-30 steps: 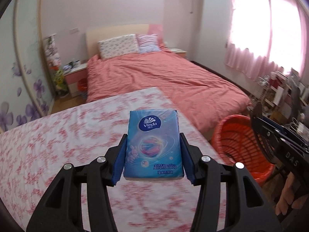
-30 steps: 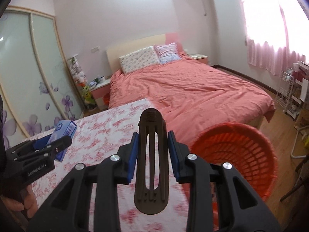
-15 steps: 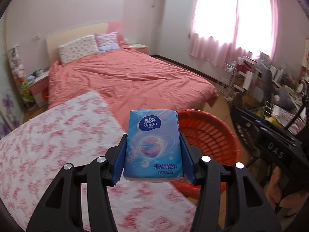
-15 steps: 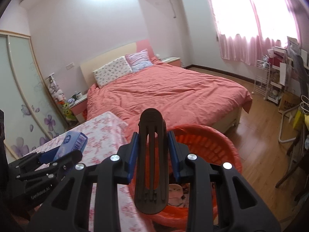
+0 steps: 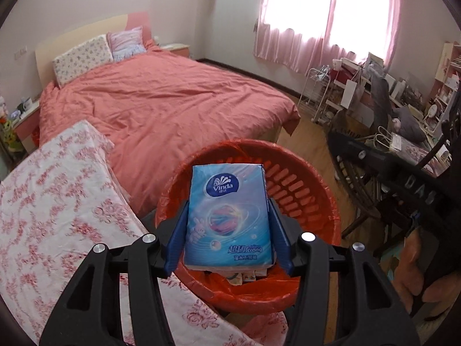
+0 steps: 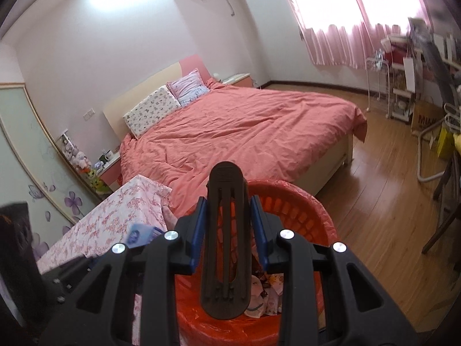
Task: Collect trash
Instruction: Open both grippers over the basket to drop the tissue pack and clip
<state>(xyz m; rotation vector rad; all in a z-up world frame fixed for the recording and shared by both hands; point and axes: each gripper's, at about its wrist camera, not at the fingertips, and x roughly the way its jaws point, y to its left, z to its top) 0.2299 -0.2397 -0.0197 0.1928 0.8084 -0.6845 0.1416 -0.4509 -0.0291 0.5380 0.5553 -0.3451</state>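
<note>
the bed [image 5: 161, 106] filled 11 o'clock of the left view, the floral table [image 5: 57, 201] sat at 8 o'clock. the red basket [image 5: 311, 201] stood beside the table, scraps at its bottom. the left gripper [image 5: 229, 227] hung over the basket with the tissue pack [image 5: 229, 219] between its blue pads [image 5: 175, 239], jaws opening, pads seemingly still touching. the right gripper [image 6: 229, 230] hung over the basket [image 6: 302, 216] at 6 o'clock, its pads at the sides of a black clip [image 6: 226, 245]; jaws partly spread.
</note>
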